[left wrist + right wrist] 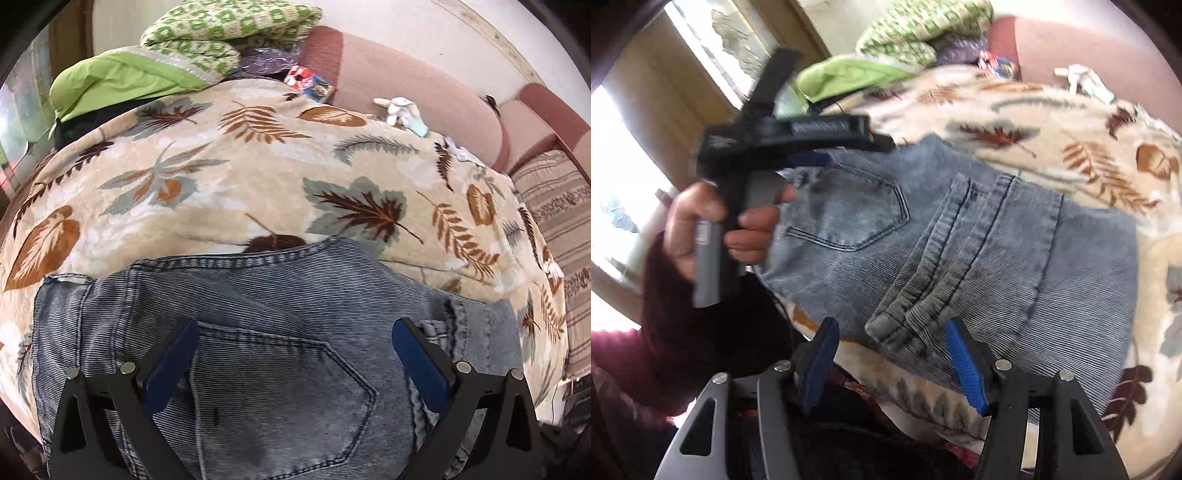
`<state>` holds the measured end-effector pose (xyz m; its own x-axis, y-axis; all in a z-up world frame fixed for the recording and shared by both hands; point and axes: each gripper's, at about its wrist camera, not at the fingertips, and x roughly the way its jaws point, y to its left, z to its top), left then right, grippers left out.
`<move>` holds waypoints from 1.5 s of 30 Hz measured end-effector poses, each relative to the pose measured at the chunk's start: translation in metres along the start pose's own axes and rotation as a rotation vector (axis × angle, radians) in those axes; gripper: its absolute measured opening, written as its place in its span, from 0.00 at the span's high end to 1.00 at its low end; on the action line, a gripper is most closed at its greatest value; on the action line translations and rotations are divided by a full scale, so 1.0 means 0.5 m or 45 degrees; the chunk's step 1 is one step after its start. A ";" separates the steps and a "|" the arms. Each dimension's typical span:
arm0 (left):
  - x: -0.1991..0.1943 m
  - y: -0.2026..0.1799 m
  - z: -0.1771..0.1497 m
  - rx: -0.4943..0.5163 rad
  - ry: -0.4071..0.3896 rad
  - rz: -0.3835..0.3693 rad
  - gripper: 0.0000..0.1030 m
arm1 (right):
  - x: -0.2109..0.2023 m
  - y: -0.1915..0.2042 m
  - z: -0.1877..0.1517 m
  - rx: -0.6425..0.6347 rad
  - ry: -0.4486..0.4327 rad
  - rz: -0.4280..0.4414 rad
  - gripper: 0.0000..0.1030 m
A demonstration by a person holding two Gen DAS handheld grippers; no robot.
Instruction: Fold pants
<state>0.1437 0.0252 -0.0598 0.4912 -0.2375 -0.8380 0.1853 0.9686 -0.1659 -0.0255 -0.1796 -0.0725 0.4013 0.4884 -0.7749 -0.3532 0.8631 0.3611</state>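
Both grippers, left (295, 354) & right (892, 354), fingers spread, gripping nothing. Pants (960, 236) folded compact on leaf blanket (221, 166), 12 o'clock of right gripper. Fold looks near done; next prob. final smoothing.

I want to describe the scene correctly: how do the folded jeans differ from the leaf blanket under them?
The jeans are faded blue, ribbed denim with a stitched back pocket; the blanket is beige, plush, printed with brown and grey leaves. The jeans form a compact bundle; the blanket spreads wide beneath them. Both are fabric, and neither is gripped.
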 end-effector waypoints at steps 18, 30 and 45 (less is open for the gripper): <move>0.002 0.024 -0.017 0.014 -0.025 0.106 0.00 | 0.038 -0.265 0.047 0.664 -0.272 0.247 0.38; -0.204 0.240 -0.120 -0.259 -0.248 0.312 0.00 | 0.010 -0.186 0.059 0.425 -0.312 0.214 0.37; -0.110 0.364 -0.171 -0.504 0.082 0.236 0.00 | 0.065 -0.043 0.037 0.068 -0.159 0.191 0.37</move>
<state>0.0775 0.2208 -0.0882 0.4294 -0.0639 -0.9009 -0.2477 0.9509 -0.1855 0.0108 -0.1799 -0.0958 0.4502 0.6213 -0.6414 -0.3729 0.7834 0.4972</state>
